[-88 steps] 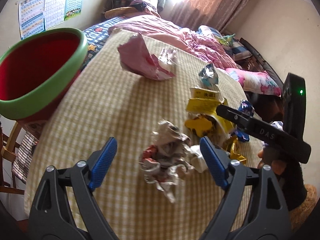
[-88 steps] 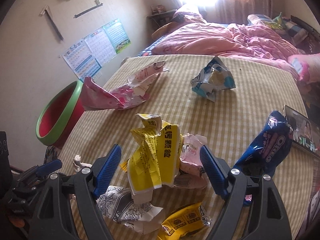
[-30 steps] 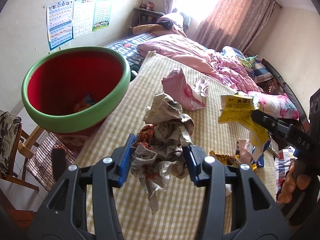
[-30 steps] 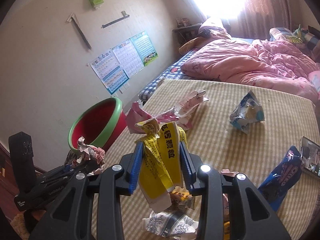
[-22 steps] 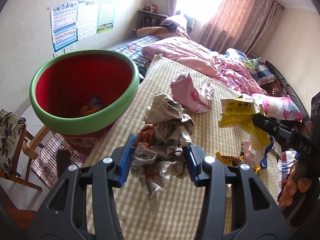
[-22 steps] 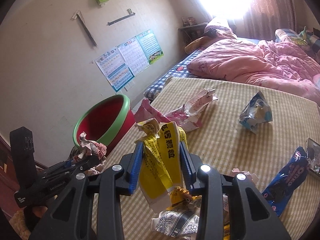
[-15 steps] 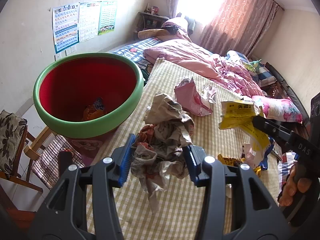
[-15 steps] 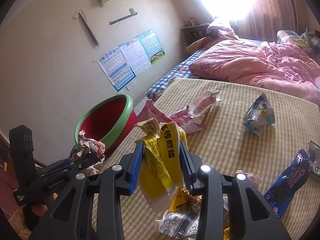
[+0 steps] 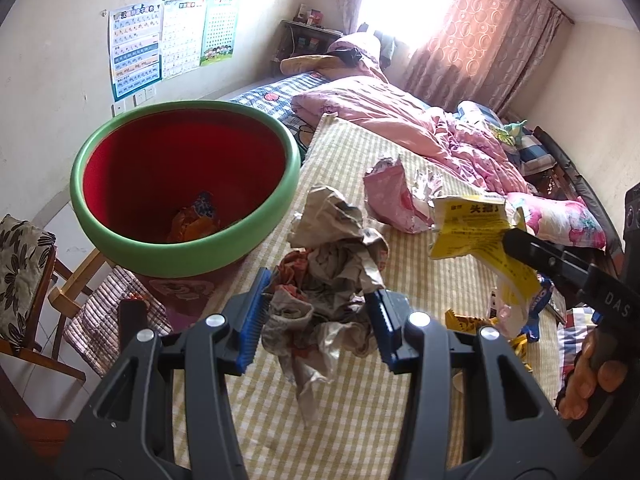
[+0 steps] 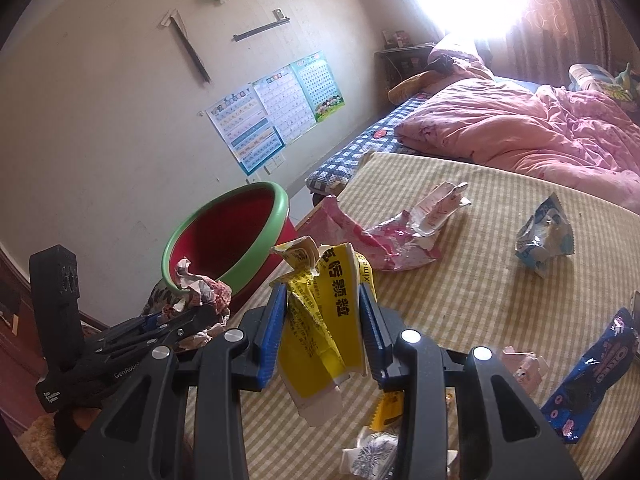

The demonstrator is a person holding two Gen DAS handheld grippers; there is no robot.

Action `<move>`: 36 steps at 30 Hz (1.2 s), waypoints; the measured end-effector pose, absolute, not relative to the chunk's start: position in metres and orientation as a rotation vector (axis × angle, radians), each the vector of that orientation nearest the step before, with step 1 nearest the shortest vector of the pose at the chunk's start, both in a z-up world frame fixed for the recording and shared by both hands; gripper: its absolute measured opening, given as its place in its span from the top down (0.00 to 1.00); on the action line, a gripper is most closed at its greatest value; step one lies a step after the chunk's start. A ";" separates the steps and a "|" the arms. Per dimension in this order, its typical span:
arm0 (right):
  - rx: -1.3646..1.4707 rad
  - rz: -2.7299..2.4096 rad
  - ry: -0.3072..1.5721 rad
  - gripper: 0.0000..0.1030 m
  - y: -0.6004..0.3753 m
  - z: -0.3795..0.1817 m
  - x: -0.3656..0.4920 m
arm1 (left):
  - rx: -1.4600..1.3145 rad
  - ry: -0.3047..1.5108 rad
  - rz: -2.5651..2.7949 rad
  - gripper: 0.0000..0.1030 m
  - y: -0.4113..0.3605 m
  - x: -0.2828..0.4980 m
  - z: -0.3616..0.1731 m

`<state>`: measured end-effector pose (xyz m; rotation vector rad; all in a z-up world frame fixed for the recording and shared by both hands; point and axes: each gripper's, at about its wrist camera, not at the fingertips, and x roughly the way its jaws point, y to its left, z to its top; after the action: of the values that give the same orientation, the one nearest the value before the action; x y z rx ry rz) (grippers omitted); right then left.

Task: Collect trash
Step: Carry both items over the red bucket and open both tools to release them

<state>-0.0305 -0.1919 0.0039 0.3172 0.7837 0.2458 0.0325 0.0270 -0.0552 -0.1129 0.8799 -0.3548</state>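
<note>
My left gripper is shut on a crumpled wad of printed paper, held above the table's left edge beside the bin. The bin is red inside with a green rim, and a wrapper lies at its bottom. My right gripper is shut on a yellow snack wrapper, lifted over the checked tablecloth. In the left wrist view that yellow wrapper hangs at the right. The right wrist view shows the bin and the paper wad at left.
A pink wrapper, a light blue packet, a dark blue cookie wrapper and small scraps lie on the cloth. A wooden chair stands left of the bin. A bed with a pink quilt lies beyond the table.
Both grippers have drifted a little toward the bin with their loads; the bin looks closer and more of its inside shows. Both grips are unchanged over the last second.
</note>
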 end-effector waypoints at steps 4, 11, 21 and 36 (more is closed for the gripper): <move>0.333 0.253 0.786 0.65 -0.182 0.002 -0.020 | -0.098 0.874 -0.345 0.56 0.037 0.039 -0.051; 0.364 0.228 0.769 0.65 -0.170 0.001 -0.005 | -0.076 0.852 -0.352 0.56 0.056 0.060 -0.044; 0.349 0.186 0.772 0.65 -0.140 0.002 0.021 | -0.091 0.853 -0.383 0.56 0.087 0.094 -0.050; 0.348 0.107 0.774 0.65 -0.119 -0.002 0.043 | -0.087 0.881 -0.477 0.56 0.099 0.138 -0.063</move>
<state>0.0426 -0.1189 -0.0016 0.3483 0.7737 0.1069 0.1377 0.0990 -0.0628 -0.0874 0.8813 -0.4769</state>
